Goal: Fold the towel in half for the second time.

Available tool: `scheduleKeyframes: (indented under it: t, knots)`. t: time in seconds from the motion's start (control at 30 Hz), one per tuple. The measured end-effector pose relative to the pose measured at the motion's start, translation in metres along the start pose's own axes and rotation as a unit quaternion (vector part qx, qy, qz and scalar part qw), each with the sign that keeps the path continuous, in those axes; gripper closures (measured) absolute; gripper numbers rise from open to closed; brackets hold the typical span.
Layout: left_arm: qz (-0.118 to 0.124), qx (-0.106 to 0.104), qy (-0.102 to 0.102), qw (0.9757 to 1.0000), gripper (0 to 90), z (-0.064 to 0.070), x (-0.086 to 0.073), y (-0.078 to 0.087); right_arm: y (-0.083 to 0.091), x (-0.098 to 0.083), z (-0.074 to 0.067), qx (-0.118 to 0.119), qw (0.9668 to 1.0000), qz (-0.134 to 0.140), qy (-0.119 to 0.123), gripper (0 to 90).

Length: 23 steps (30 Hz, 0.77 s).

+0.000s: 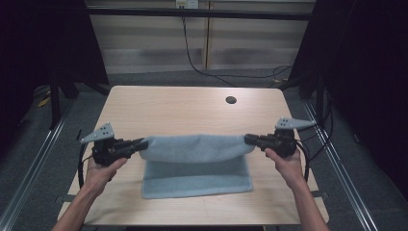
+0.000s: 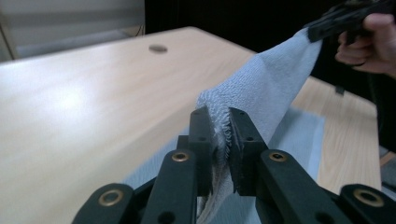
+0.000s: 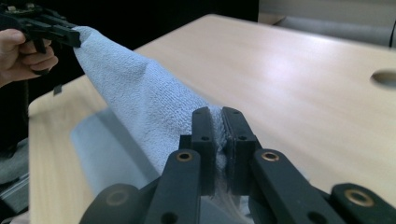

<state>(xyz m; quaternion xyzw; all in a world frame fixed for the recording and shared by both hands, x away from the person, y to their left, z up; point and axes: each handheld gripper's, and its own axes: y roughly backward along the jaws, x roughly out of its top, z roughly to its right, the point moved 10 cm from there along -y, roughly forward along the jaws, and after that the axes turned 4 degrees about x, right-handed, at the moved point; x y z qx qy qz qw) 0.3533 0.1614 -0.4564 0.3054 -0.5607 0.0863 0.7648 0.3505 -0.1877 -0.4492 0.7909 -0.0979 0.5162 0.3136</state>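
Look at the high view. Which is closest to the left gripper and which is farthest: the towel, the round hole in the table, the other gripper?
From the left gripper:
1. The towel, pinched in its jaws, stretching across the middle of the table.
2. The right gripper, across the table, pinching the towel's other end.
3. The round hole, at the far right of the tabletop.

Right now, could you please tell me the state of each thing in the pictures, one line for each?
towel: light blue, far edge lifted and stretched between the two grippers, near part lying flat on the table.
left gripper: shut on one lifted corner of the towel.
right gripper: shut on the other lifted corner.
table: light wood, with a round hole near its far edge.
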Motion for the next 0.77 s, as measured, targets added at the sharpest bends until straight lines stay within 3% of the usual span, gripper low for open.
scheduleKeyframes:
  t: [0.23, 0.27, 0.33, 0.47, 0.6, 0.77]
  knots:
    - [-0.054, -0.022, 0.012, 0.9982, 73.1, 0.026, -0.053, 0.009, 0.003, -0.063, -0.024, 0.008, 0.9987, -0.049, -0.012, 79.7]
    - [-0.053, -0.022, 0.011, 0.9983, 69.6, 0.027, -0.056, 0.013, 0.004, -0.070, -0.027, 0.011, 0.9984, -0.054, -0.012, 76.9]
    - [-0.030, -0.017, 0.034, 0.9988, 57.2, 0.026, -0.054, 0.021, 0.011, -0.080, -0.033, 0.006, 0.9986, -0.049, -0.020, 72.5]
    - [-0.016, 0.013, 0.056, 0.9982, 47.1, 0.009, -0.052, 0.025, 0.028, -0.078, -0.031, -0.012, 0.9994, -0.010, -0.029, 67.7]
    - [-0.044, 0.056, 0.050, 0.9962, 39.7, -0.008, -0.066, 0.019, 0.030, -0.081, -0.021, -0.036, 0.9987, -0.007, -0.036, 64.0]
    - [-0.046, 0.071, 0.039, 0.9956, 33.1, -0.011, -0.073, 0.023, 0.030, -0.082, -0.016, -0.054, 0.9975, -0.003, -0.045, 56.0]
